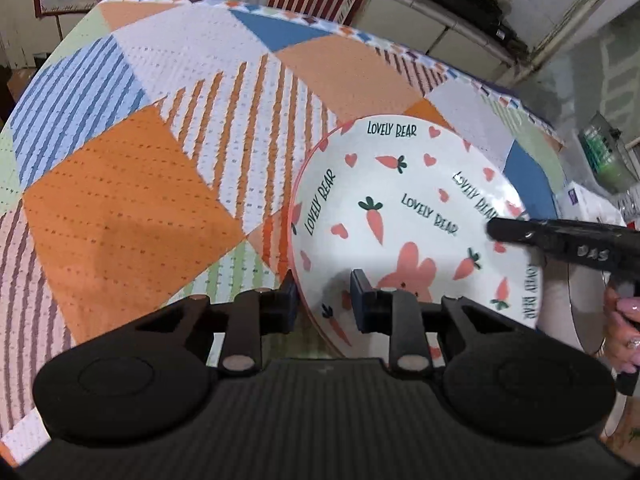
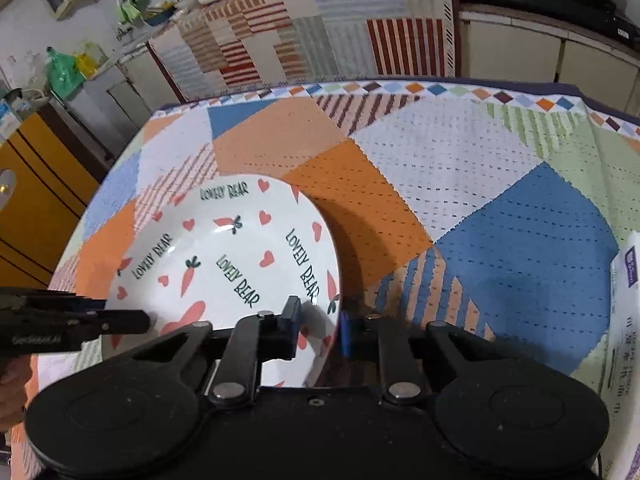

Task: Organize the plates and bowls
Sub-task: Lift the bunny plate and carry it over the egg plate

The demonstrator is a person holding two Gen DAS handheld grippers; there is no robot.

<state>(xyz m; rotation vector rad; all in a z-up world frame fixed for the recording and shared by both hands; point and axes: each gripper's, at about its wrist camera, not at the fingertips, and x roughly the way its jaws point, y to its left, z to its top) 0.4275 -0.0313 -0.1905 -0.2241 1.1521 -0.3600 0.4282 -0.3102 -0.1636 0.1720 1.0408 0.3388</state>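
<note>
A carrot-printed plate [image 1: 400, 216] on the quilted worktop [image 1: 120, 200] is pinched at opposite rims by the left hand-held gripper [image 1: 324, 300] and right hand-held gripper [image 2: 318, 330]; an even, level lift is advised.

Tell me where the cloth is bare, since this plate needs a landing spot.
Free: the orange and striped patches left of the plate, and the white and blue patches to its right up to the paper packet. Crowded: the plate itself, with the left gripper and right gripper clamped on opposite rims.
</note>
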